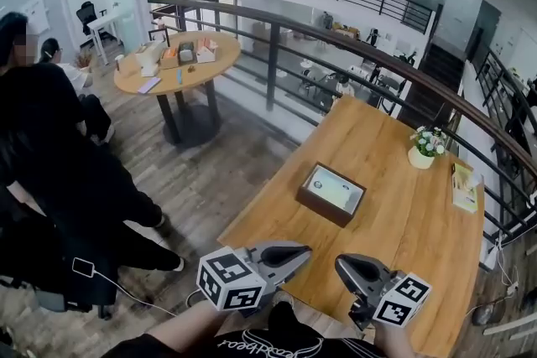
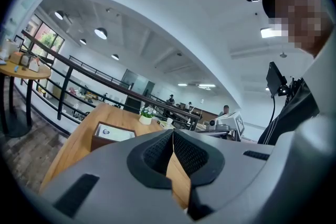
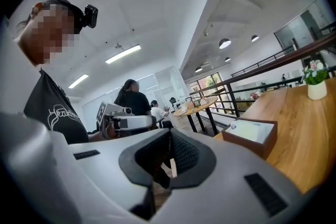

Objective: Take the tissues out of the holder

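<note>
A dark brown tissue holder point(image 1: 331, 194) lies flat on the long wooden table point(image 1: 403, 230) with a white pack of tissues in it. It also shows as the holder point(image 2: 112, 134) in the left gripper view and the holder point(image 3: 250, 135) in the right gripper view. Both grippers hover at the table's near edge, well short of the holder. My left gripper point(image 1: 304, 250) is shut with nothing in it, its pads meeting at the left gripper's tip point(image 2: 172, 137). My right gripper point(image 1: 342, 262) is likewise shut and empty, as the right gripper's tip point(image 3: 170, 140) shows.
A small pot of white flowers point(image 1: 426, 148) and a yellowish box point(image 1: 464, 185) sit at the table's far right. A dark railing point(image 1: 277, 29) runs behind the table. A round table point(image 1: 176, 67) with small items stands far left, and people point(image 1: 50, 163) sit at the left.
</note>
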Available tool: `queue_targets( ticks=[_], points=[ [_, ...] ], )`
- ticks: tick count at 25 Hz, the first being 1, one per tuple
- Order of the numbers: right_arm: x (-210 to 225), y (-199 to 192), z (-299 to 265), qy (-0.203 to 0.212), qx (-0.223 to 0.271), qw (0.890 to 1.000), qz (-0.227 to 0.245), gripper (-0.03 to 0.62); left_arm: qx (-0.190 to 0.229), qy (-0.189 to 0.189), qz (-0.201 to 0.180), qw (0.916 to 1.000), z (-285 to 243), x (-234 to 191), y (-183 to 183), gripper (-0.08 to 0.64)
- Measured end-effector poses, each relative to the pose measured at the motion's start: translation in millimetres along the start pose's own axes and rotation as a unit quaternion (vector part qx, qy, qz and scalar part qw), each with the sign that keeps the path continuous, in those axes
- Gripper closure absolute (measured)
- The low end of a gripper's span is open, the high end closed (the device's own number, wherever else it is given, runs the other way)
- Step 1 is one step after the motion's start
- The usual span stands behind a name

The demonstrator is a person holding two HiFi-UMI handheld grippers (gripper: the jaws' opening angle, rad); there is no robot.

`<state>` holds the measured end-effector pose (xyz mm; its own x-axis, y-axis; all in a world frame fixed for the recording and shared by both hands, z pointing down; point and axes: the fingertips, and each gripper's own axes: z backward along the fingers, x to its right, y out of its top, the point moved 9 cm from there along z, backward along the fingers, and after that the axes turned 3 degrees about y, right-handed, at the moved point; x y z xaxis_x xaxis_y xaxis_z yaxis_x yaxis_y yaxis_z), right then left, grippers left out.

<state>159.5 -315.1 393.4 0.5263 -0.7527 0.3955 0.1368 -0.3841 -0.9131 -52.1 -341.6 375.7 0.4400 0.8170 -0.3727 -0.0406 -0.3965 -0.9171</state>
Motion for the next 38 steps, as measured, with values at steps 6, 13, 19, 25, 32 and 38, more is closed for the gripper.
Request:
queue_targets(
  ticks=[6,13,19,25,32,38],
  points=[
    [49,10,-12,0.008,-0.002,1.0,-0.006,0.575,-0.011,0.02,0.003,0.9997,-32,-31,12,0.545],
    [105,22,-23,-0.002,-0.018,1.0,0.0,0.575,-0.023,0.027,0.009,0.9993,-75,-73,20,0.545],
    [142,23,-40,-0.006,-0.072,0.996,0.052,0.574,-0.034,0.027,0.034,0.9985,-104,-112,11,0.545],
    [173,31,-61,-0.015,-0.117,0.987,0.108,0.574,-0.044,0.033,0.058,0.9968,-123,-143,2,0.545],
    [213,42,-82,-0.04,-0.147,0.976,0.157,0.572,-0.049,0.041,0.075,0.9951,-139,-172,-2,0.545],
    [245,39,-110,-0.039,-0.196,0.963,0.183,0.405,-0.056,0.042,0.087,0.9938,-145,-191,-7,0.545]
  ],
)
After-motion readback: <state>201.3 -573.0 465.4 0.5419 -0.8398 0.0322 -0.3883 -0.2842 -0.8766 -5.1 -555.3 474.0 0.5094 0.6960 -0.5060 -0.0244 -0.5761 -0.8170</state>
